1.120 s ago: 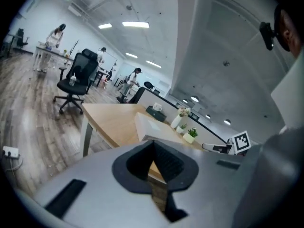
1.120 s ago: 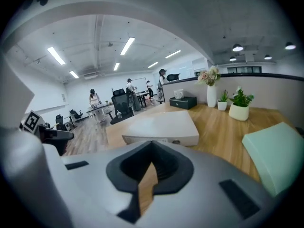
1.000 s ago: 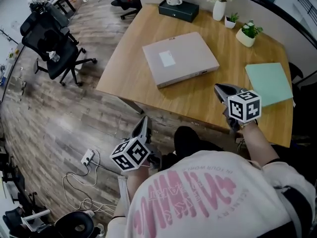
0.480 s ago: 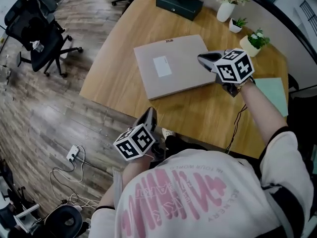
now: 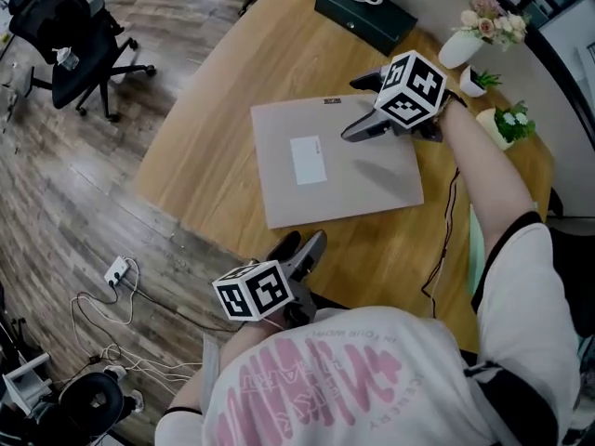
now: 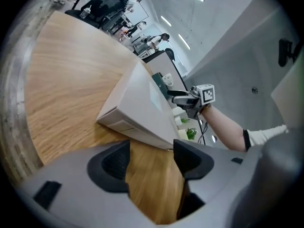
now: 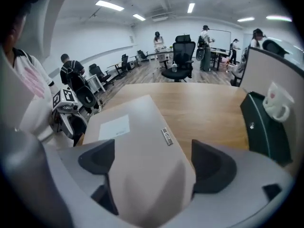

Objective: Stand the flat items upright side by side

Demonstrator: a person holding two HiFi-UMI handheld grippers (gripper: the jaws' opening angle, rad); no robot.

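At upper centre of the head view, the right gripper (image 5: 351,110) reaches forward on an outstretched arm. Its jaws are opening astride the far corner of the grey box (image 5: 325,189), which lies flat mid-frame on the wooden surface (image 5: 214,137). The left gripper (image 5: 302,240), lower centre, is opening and empty.

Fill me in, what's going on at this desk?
A person with a hand-held gripper in each hand is working on a flat grey box that lies on the wooden table. The right hand-held gripper is at the box's far corner, its jaws opening wide with that corner between them, not clamped. The left hand-held gripper is at the table's near edge, facing the box's near side, its jaws opening with nothing between them. The box lies flat, not yet stood upright.
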